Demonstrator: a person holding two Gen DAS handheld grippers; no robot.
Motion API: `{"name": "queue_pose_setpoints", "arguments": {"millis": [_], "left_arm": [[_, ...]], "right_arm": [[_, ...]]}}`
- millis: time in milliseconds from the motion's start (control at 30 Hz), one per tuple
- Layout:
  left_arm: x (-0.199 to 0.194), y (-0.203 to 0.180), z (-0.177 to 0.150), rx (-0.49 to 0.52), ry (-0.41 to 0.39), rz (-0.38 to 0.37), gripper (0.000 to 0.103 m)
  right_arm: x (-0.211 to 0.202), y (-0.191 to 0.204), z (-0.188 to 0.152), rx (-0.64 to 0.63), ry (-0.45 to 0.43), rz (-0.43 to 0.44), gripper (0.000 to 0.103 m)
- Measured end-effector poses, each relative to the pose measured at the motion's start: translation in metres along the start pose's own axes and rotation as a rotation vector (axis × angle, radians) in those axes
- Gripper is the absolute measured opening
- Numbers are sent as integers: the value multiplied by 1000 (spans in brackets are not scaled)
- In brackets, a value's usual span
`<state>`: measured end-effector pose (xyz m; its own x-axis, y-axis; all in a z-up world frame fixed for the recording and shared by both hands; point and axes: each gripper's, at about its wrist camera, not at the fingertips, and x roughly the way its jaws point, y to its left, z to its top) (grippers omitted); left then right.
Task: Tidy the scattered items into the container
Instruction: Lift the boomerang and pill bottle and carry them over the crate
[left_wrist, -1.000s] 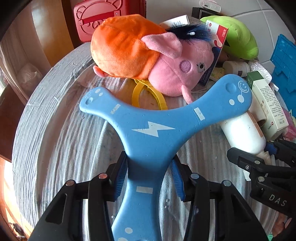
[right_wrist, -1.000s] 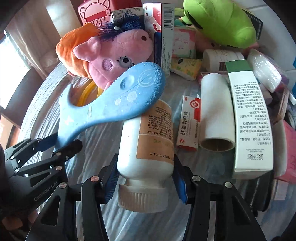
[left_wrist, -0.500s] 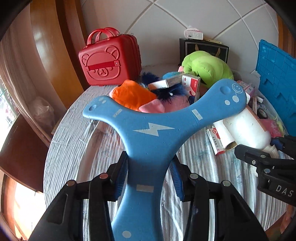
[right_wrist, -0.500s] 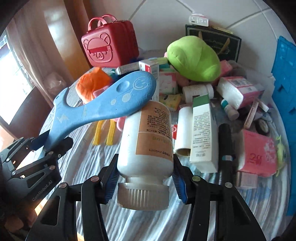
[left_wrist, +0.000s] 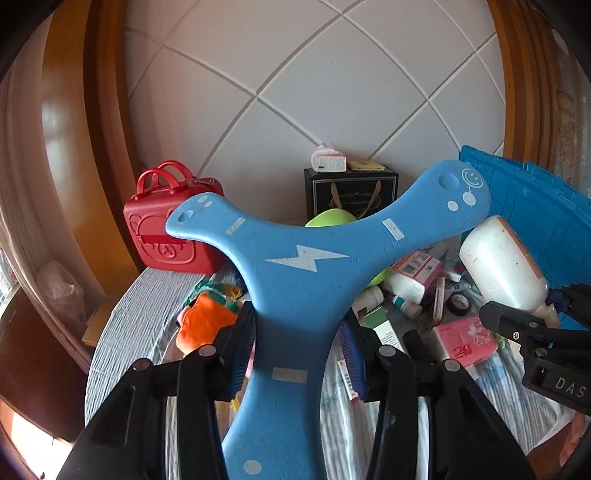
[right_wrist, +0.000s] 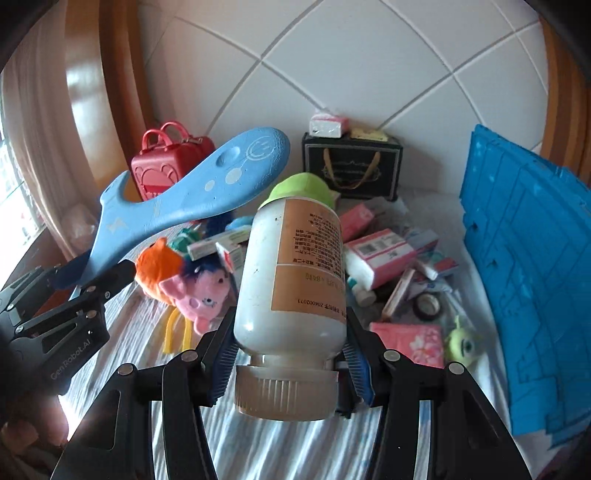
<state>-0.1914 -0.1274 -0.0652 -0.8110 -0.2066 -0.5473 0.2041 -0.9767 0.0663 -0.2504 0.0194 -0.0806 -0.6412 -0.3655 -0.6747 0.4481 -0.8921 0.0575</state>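
A matt, foam-like boomerang (left_wrist: 295, 280) and a smooth plastic bottle (right_wrist: 295, 273) are seen; the far wall (left_wrist: 332, 92) is glossy tile, the tablecloth (right_wrist: 258, 443) ribbed cloth.

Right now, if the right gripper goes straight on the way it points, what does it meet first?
Probably the green plush toy, directly beyond the white bottle that the right gripper holds. Depth is unclear; the black gift bag stands behind.

From my grippers, the gift box (right_wrist: 351, 171) stands farthest back against the wall. Left of it sits the suitcase (right_wrist: 164, 166); right, the crate (right_wrist: 532, 295); before it, the plush toy (right_wrist: 192, 284) (among scattered boxes).
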Motion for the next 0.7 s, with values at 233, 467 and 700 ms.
{"name": "queue_pose_setpoints", "arguments": {"millis": [233,467,700], "left_arm": [[-15,-78,54,67,-98,-117,43],[-43,-204,107,122,-198,-219,43],[-73,-366,151,118,-136,-311,43]], "right_arm": [[-69,-77,30,58,-129,-115,52],[-144,-190,51,91,-257,-215,52],[-203,-348,61,60,-287,-329,52]]}}
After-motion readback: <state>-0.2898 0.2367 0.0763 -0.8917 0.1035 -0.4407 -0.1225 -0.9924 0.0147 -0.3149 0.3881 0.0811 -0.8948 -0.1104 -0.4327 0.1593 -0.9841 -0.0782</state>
